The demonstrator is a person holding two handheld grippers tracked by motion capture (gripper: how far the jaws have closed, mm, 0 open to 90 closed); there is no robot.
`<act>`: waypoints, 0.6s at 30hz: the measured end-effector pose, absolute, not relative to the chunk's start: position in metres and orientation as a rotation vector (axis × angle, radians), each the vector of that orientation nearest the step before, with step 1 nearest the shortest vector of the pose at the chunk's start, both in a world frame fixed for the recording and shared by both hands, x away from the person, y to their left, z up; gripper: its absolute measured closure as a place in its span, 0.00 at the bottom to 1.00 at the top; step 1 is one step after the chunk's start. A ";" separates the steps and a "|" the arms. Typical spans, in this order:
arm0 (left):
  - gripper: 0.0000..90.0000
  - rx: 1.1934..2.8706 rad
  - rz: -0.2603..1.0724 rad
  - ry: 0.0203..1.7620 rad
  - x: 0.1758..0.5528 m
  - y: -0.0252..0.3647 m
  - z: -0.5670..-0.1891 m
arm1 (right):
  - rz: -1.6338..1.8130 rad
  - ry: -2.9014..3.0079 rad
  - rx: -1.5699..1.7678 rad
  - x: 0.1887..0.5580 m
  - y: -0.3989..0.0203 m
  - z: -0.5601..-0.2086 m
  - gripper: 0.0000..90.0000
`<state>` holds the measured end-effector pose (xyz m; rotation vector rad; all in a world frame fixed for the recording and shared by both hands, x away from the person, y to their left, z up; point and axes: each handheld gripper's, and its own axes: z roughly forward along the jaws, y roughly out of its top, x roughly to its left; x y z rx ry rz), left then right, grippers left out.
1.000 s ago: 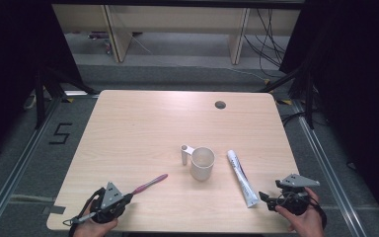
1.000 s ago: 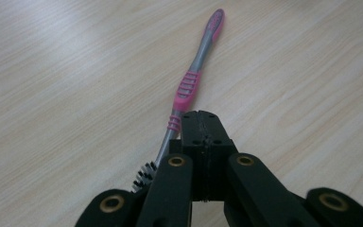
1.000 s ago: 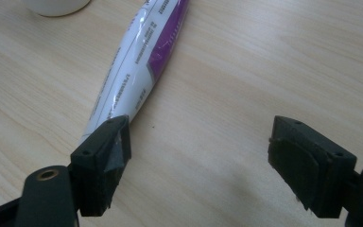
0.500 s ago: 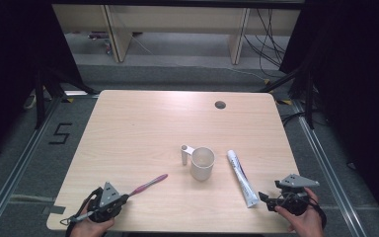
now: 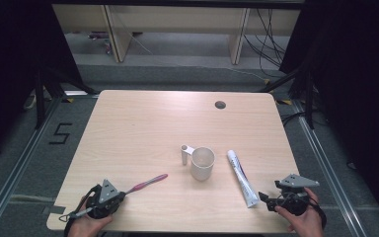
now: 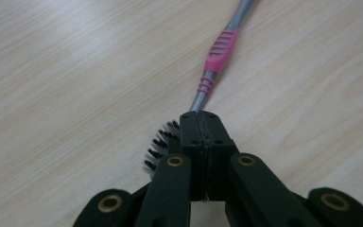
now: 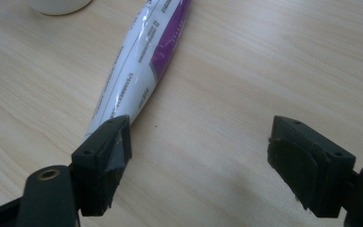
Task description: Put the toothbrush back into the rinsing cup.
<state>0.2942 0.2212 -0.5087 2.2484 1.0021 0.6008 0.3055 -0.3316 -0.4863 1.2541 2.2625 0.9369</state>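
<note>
- My left gripper [image 6: 202, 124] has its jaws pinched together on the neck of the pink-and-grey plastic toothbrush [image 5: 147, 183], just past the bristles; the handle runs away toward one o'clock over the pale wooden table [image 5: 143, 128].
- I judge it light, stiff and a bit slick; the ribbed pink grip would give a surer hold.
- My right gripper [image 7: 201, 151] stands wide open with nothing between its jaws, its left jaw beside the crimped end of the white-and-purple toothpaste tube [image 7: 146, 56].
- The tube looks soft; best squeezed gently mid-body.
- The white ceramic mug [image 5: 202, 163] stands between them, toward twelve o'clock, well apart from the brush tip.
</note>
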 end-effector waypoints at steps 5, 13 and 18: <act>0.98 2.251 0.632 1.001 0.306 0.227 -0.508 | 0.965 2.287 1.260 0.307 -0.331 -0.487 0.26; 0.98 2.233 0.654 1.046 0.328 0.230 -0.511 | 0.957 2.282 1.285 0.306 -0.331 -0.487 0.26; 0.98 2.221 0.665 1.054 0.343 0.232 -0.511 | 0.953 2.278 1.278 0.306 -0.331 -0.487 0.26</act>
